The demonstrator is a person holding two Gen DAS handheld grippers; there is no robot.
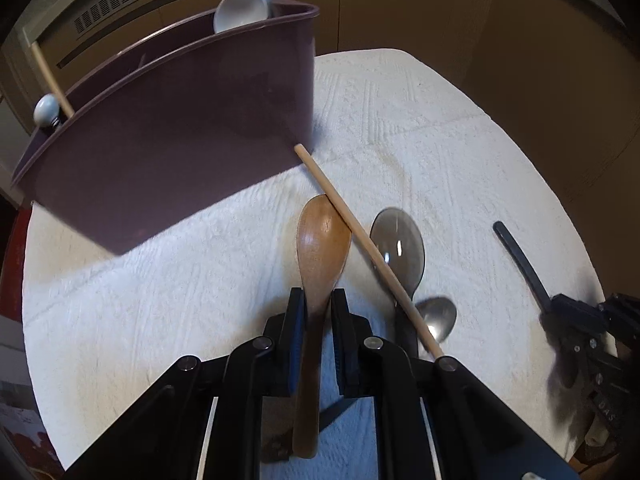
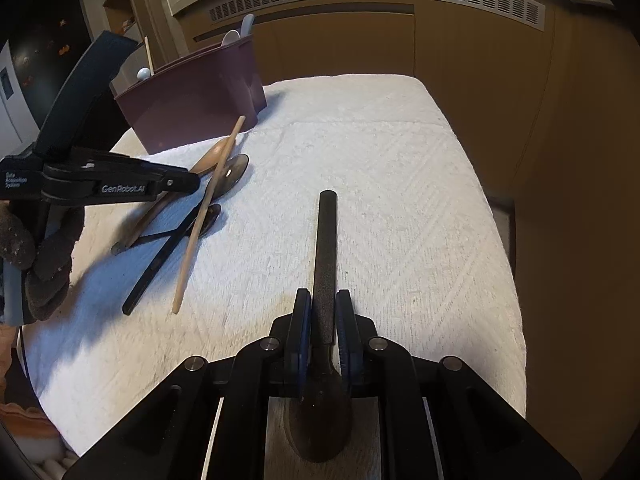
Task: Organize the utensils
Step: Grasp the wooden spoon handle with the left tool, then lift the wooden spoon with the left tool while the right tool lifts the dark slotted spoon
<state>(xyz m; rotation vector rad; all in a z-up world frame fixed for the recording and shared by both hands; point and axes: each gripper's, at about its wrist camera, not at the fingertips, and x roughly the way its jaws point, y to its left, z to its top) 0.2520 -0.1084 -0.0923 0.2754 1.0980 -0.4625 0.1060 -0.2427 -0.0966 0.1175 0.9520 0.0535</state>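
Observation:
My left gripper point(image 1: 318, 298) is shut on a wooden spoon point(image 1: 322, 236), bowl pointing forward, just above the white towel point(image 1: 440, 140). It also shows in the right wrist view point(image 2: 192, 178). My right gripper point(image 2: 323, 300) is shut on a black-handled spoon point(image 2: 326, 248), handle pointing forward, bowl back between the jaws. A purple utensil holder point(image 1: 180, 132) stands at the far left with a white spoon point(image 1: 240, 10) in it. A wooden chopstick point(image 1: 360, 236), a dark translucent spoon point(image 1: 398, 246) and a metal spoon point(image 1: 438, 316) lie beside the wooden spoon.
The holder point(image 2: 200, 100) also holds a chopstick point(image 1: 50, 78) and a round-headed utensil point(image 1: 46, 110). A black-handled utensil point(image 2: 160, 258) lies under the chopstick point(image 2: 208, 216). Wooden cabinets with vents stand behind the table. The towel's right half point(image 2: 400, 200) is bare.

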